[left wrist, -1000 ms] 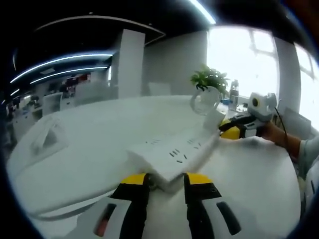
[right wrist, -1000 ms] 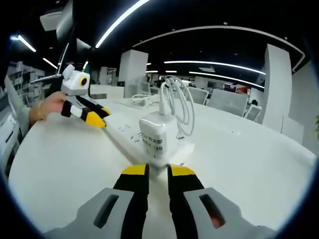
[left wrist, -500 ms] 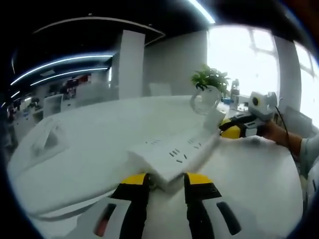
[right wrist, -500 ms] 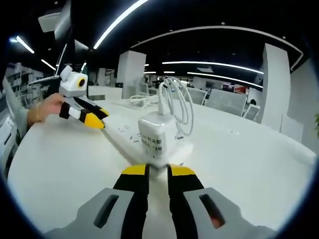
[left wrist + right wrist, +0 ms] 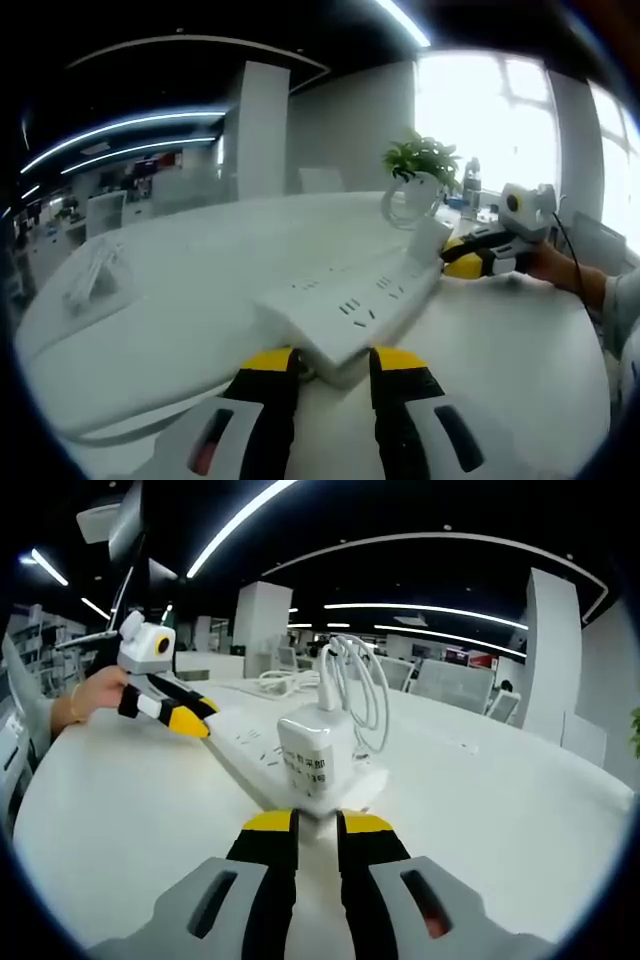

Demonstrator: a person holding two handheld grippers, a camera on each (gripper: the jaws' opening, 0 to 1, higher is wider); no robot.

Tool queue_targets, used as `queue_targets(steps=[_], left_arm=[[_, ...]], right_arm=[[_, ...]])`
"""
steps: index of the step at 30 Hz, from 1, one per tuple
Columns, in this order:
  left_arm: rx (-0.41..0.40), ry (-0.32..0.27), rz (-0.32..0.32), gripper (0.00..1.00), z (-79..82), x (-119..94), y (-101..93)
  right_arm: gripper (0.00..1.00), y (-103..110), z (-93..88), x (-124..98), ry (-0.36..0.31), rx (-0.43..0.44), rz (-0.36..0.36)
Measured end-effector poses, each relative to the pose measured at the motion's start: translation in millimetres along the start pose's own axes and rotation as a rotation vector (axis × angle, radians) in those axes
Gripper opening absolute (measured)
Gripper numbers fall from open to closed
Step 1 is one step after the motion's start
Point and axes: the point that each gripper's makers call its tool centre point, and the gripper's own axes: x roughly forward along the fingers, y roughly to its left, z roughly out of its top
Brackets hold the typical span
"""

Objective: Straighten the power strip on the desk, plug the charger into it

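Left gripper view: the left gripper (image 5: 335, 362), yellow-tipped with black and grey bodies, has its jaws clamped on the near end of the long white plastic power strip (image 5: 350, 305). The strip lies flat on the wide white desk (image 5: 200, 270), running away toward the right gripper (image 5: 462, 262), which a person's hand (image 5: 560, 275) holds at the strip's far end. A small white charger block (image 5: 428, 238) stands on that far end. Behind it sits a green leafy plant in a clear round glass vase (image 5: 412, 190). A white cable bundle (image 5: 90, 282) lies on the desk at far left. The room is an open office: white square column (image 5: 262, 130), bright window (image 5: 490, 120), curved ceiling light strips (image 5: 120, 130).

Right gripper view: the right gripper (image 5: 318, 825) jaws stand close together at the base of the white charger block (image 5: 315, 755); whether they actually grip it, I cannot tell. The charger stands upright on the strip (image 5: 255, 750), its looped white cable (image 5: 355, 685) rising behind. The left gripper (image 5: 190, 720) pinches the strip's far end, held by a hand (image 5: 90, 695). Grey office chairs (image 5: 455, 685) stand beyond the desk (image 5: 500, 790).
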Motion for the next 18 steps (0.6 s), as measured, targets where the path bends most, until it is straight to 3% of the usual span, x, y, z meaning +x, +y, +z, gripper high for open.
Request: queue_targets(steps=[18], left_arm=[[0.038, 0.004, 0.002, 0.28, 1.3, 3.0, 5.5]], right_arm=[[0.14, 2.1, -0.2, 1.3, 0.006, -0.017, -0.001]])
